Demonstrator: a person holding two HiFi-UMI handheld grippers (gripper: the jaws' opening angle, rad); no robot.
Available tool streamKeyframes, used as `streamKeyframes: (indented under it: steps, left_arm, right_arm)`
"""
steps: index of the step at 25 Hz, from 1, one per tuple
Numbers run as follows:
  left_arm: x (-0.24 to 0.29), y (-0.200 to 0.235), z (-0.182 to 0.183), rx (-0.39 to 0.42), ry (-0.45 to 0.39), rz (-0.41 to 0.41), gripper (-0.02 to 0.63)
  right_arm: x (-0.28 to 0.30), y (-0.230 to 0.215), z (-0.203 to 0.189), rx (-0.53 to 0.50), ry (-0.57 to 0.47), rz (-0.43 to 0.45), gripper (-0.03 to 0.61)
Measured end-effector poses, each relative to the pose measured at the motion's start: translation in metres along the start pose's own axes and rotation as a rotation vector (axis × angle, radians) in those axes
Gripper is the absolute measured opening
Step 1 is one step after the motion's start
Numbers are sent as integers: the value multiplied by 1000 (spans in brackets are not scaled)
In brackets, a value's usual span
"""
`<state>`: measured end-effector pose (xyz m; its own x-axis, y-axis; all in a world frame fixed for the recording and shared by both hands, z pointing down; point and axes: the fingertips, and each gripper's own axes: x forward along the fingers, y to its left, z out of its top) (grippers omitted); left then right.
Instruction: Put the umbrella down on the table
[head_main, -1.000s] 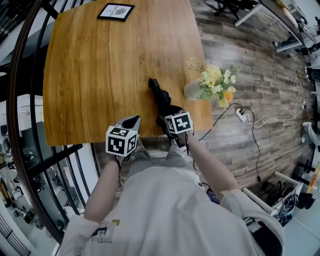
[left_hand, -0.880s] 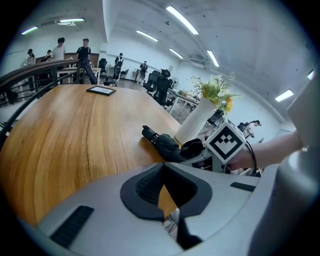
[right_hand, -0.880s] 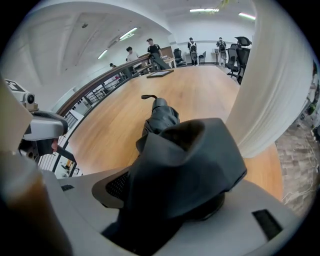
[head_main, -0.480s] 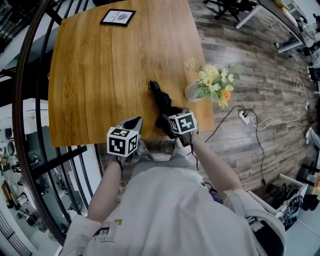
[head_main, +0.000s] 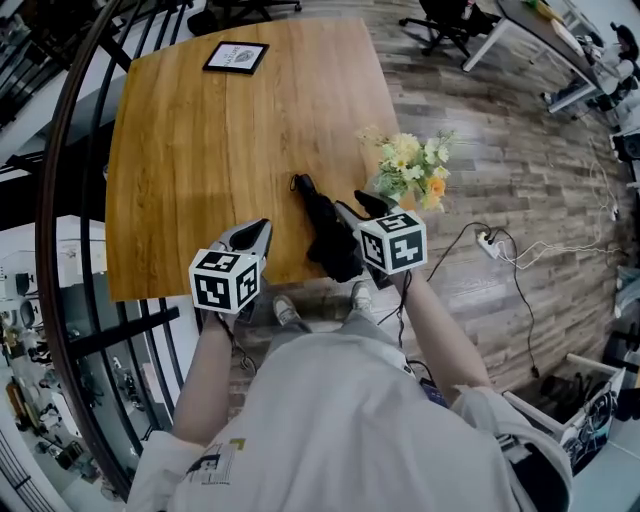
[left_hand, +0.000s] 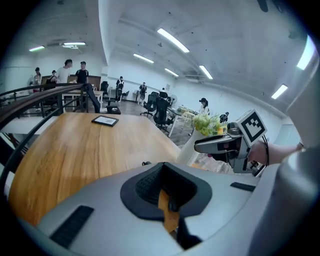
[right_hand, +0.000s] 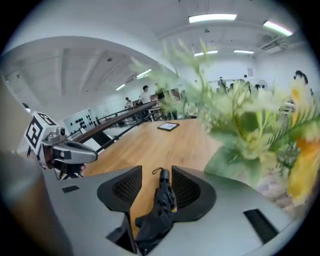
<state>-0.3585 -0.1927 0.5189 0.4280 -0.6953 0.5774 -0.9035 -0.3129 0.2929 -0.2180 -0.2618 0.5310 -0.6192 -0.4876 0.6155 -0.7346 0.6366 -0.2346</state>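
Ceiling strip lights (left_hand: 172, 40) are flooding the room with bright, even, cool light, and the desk (head_main: 200, 150) is catching only soft, faint shadows near its front edge. The wide-angle lenses are bending the railing (head_main: 42, 250) into a curve and darkening the corners. In the right gripper view, flowers (right_hand: 250, 125) close to the lens are smearing into a green-yellow blur.

Before you, the umbrella (head_main: 322, 225) lies on the surface (head_main: 200, 150) near its closest edge; the flowers (head_main: 408, 170) stand just right of it, the frame (head_main: 236, 57) at the far corner.
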Motion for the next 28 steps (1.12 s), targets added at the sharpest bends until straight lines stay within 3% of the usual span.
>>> streamKeyframes:
  steps: [14,20,28]
  left_arm:
    - [-101,-34,126,129,-335,37,17]
    - [-149,-64,163,232,-456,31,17]
    - [-183,-69,182,312,-520,102,17]
  right_arm:
    - [-136,57,134,-106,-408,64,73]
    - [-185,85,173,-209,-544,66,51]
    - [-241,102,203,-252,-726,30,28]
